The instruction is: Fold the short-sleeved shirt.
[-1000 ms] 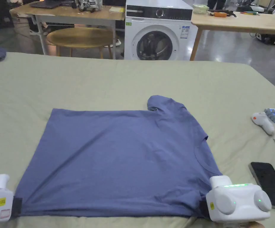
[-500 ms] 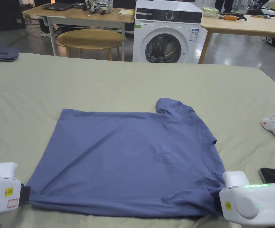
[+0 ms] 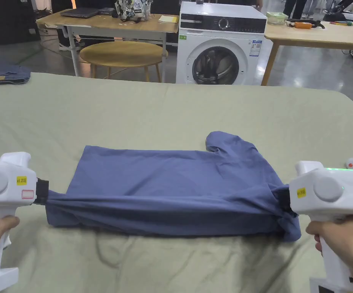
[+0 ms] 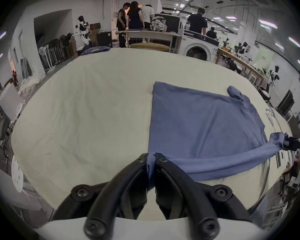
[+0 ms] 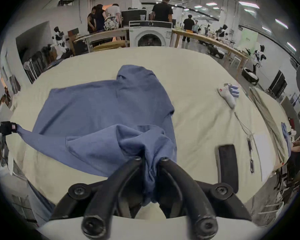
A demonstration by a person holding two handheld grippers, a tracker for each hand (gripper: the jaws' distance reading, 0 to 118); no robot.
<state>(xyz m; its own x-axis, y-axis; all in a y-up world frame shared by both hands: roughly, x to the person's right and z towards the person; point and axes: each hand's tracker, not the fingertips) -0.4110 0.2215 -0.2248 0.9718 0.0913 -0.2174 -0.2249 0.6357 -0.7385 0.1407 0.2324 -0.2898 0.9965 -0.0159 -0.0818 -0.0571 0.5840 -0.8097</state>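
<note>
A blue short-sleeved shirt (image 3: pixel 164 179) lies sideways on the pale green bed cover (image 3: pixel 172 110), its far half flat and its near edge raised off the cover. My left gripper (image 3: pixel 44 192) is shut on the shirt's near hem corner (image 4: pixel 151 159). My right gripper (image 3: pixel 282 198) is shut on the bunched near shoulder and sleeve (image 5: pixel 150 160). The near edge is stretched taut between the two grippers. The far sleeve (image 3: pixel 225 141) lies curled on the cover. A hand holds each gripper's handle.
A white handheld device (image 5: pixel 228 96) and blue cylinders (image 5: pixel 234 90) lie on the cover to the right, with a dark phone (image 5: pixel 227 164) nearer. Folded denim (image 3: pixel 2 73) rests at the far left edge. Beyond the bed stand a washing machine (image 3: pixel 221 45), a round stool and wooden tables.
Both grippers have lifted the shirt's near edge off the cover and carried it toward the far edge, so the flat shirt is now partly doubled over. The head camera has also shifted.
</note>
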